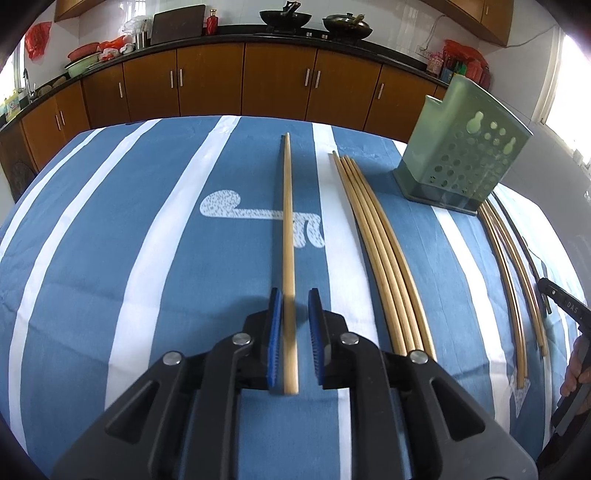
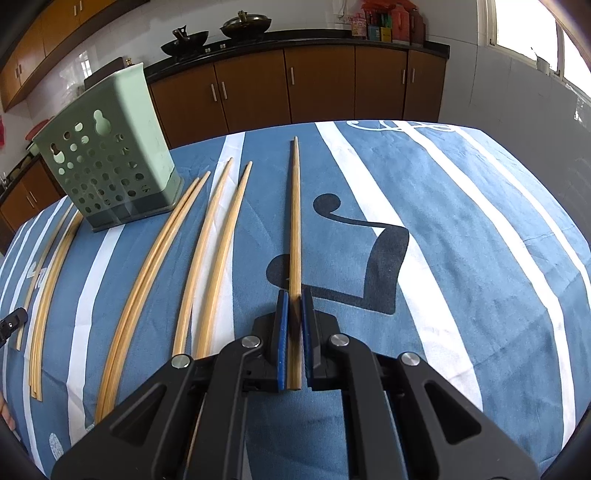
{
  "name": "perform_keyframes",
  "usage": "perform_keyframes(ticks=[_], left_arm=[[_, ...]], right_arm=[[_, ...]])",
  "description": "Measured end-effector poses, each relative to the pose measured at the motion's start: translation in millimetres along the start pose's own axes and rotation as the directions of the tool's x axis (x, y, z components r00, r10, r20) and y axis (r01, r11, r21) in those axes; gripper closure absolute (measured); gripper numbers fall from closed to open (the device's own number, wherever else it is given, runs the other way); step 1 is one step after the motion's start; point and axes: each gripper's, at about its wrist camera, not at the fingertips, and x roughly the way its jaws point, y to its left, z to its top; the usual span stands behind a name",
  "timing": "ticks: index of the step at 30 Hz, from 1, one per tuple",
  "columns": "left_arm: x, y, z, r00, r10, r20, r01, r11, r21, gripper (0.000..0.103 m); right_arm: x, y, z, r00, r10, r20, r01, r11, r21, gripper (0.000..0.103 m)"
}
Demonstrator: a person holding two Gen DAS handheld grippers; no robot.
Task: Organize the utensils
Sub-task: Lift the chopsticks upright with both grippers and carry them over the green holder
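My left gripper (image 1: 295, 295) has its blue pads a little apart, with one bamboo chopstick (image 1: 288, 236) lying between them; there is a gap on each side of it, so the pads are not pressing on it. It runs straight away from me along the blue-and-white striped tablecloth (image 1: 110, 258).

Just to its right lies a tight bundle of four chopsticks (image 1: 376, 251), side by side and touching. Beyond their far tips stands the green perforated utensil holder (image 1: 461, 158), upright, near the far right corner of the table.

My right gripper (image 2: 293, 295) is clamped on another single chopstick (image 2: 294, 221), the pads tight against both sides. This one points toward the far table edge too. To its left in the right wrist view lie two loose pairs of chopsticks (image 2: 207, 258), near each other but apart, their far ends reaching toward the holder's base (image 2: 110, 218). More chopsticks (image 2: 48, 295) lie left of the holder.

Behind the table runs a dark counter over brown cabinets (image 1: 240, 81), with two woks (image 1: 284, 18) on the hob.
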Motion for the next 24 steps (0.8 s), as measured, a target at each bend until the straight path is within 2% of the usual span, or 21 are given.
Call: perform_keyframes(ticks=[5, 7, 9, 12, 14, 19, 24], left_arm=[[-6.9, -0.7, -9.6, 1.000, 0.006, 0.004, -0.006, 1.000, 0.003, 0.086], [-9.1, -1.3, -13.0, 1.000, 0.011, 0.005, -0.011, 1.000, 0.005, 0.088], [-10.1, 0.3, -14.4, 1.000, 0.022, 0.004, -0.022, 1.000, -0.002, 0.095], [-11.7, 5.4, -13.5, 1.000, 0.006, -0.011, -0.006, 1.000, -0.020, 0.095], [-16.0, 7.8, -12.4, 1.000, 0.007, -0.011, -0.007, 1.000, -0.023, 0.095], [-44.3, 10.8, -0.6, 0.998, 0.005, 0.070, -0.003, 1.000, -0.025, 0.095], [-80.0, 11.2, 18.0, 0.984, 0.000, 0.180, 0.005, 1.000, -0.029, 0.095]], right_arm=[[-1.6, 0.2, -2.3, 1.000, -0.001, -0.001, 0.001, 1.000, -0.001, 0.095], [-2.0, 0.7, -3.2, 1.000, -0.003, -0.001, 0.003, 1.000, -0.004, 0.095], [-2.4, 0.9, -3.9, 1.000, -0.003, -0.001, 0.003, 1.000, -0.006, 0.095], [-5.5, -0.2, -4.2, 1.000, 0.006, -0.004, -0.006, 1.000, -0.001, 0.095], [-15.0, -1.5, -3.5, 1.000, 0.009, 0.023, -0.009, 1.000, -0.001, 0.095], [-45.3, -6.1, 6.7, 0.994, 0.012, 0.109, -0.012, 1.000, -0.001, 0.095], [-70.2, -10.7, 17.3, 0.983, 0.017, 0.183, -0.019, 1.000, 0.011, 0.095]])
